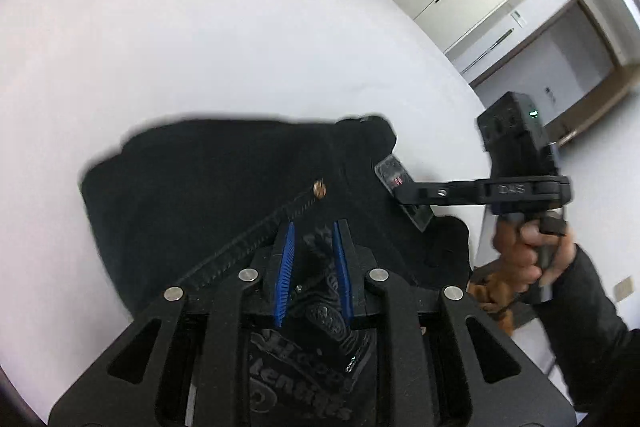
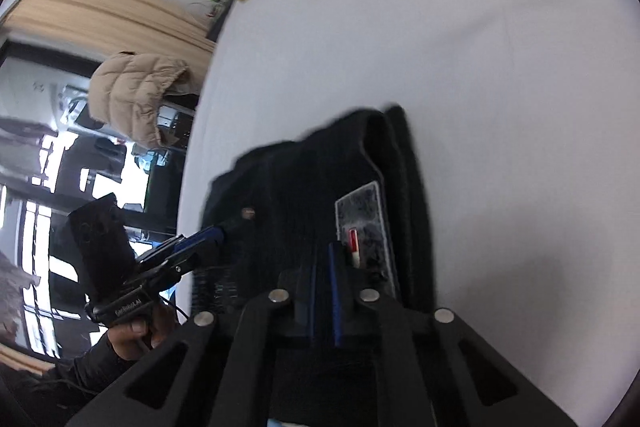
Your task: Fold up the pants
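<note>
While the black pants [image 1: 224, 179] are lying bunched at the near edge of the white bed [image 1: 200, 47], both grippers are clamping their fabric: left gripper [image 1: 314, 227] beside the copper button [image 1: 319, 189], right gripper [image 2: 324, 247] beside the clear tag [image 2: 366, 223]. Bare sheet is stretching far beyond.

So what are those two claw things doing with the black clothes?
A person is folding black pants on a white bed, holding a claw tool in each hand. The left gripper is pinching the cloth near the zipper and brass button. The right gripper is clamped on the waistband beside a clear tag. The pants are bunched, not neatly folded yet.
</note>
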The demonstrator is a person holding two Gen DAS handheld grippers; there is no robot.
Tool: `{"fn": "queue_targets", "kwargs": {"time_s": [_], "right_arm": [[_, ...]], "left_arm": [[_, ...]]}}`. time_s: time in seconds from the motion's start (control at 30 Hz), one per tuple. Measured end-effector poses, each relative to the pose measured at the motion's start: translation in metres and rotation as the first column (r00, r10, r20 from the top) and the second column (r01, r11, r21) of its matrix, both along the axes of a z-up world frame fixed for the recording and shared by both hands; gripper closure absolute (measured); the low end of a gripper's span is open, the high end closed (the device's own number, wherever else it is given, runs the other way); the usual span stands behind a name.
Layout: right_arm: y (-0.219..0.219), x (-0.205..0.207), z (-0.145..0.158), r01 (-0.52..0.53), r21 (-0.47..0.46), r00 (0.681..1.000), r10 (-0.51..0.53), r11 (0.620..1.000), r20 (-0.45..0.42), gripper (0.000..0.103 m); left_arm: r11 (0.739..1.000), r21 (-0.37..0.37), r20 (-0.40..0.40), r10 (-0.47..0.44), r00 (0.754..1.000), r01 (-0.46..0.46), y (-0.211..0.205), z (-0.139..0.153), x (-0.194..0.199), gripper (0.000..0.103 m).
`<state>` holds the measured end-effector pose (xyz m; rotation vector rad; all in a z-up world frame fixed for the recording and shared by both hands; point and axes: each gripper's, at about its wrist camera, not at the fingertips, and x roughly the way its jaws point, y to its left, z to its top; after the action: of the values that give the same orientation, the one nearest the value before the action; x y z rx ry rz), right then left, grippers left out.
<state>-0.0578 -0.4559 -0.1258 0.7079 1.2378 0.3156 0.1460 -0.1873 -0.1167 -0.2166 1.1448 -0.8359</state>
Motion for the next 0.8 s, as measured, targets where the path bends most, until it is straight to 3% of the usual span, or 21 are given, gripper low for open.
{"fn": "queue_targets", "kwargs": {"time_s": [0.1, 0.37, 0.63, 0.8], "right_arm": [[-0.008, -0.006, -0.018, 0.027, 0.080, 0.999, -0.025, 0.996, -0.020, 0.103], [-0.002, -0.021, -0.013, 0.004, 0.049, 1.000, -0.003, 0.999, -0.014, 0.103], [-0.004, -0.065, -0.004, 0.024, 0.085, 1.000, -0.025, 0.996, 0.002, 0.103], [-0.013, -0.087, -0.012, 0.074, 0.149, 0.997, -0.077, 0.986, 0.018, 0.103]], "left_arm": [[1.000, -0.019, 0.001, -0.018, 1.000, 0.018, 0.009, -0.003, -0.017, 0.085], [0.994, -0.108, -0.029, -0.017, 0.999, 0.014, 0.054, -0.007, -0.064, 0.085], [0.991, -0.128, -0.004, -0.034, 0.999, 0.034, 0.084, -0.013, -0.091, 0.085], [0.994, -0.103, 0.032, -0.043, 0.999, 0.046, 0.073, -0.016, -0.087, 0.085]]}}
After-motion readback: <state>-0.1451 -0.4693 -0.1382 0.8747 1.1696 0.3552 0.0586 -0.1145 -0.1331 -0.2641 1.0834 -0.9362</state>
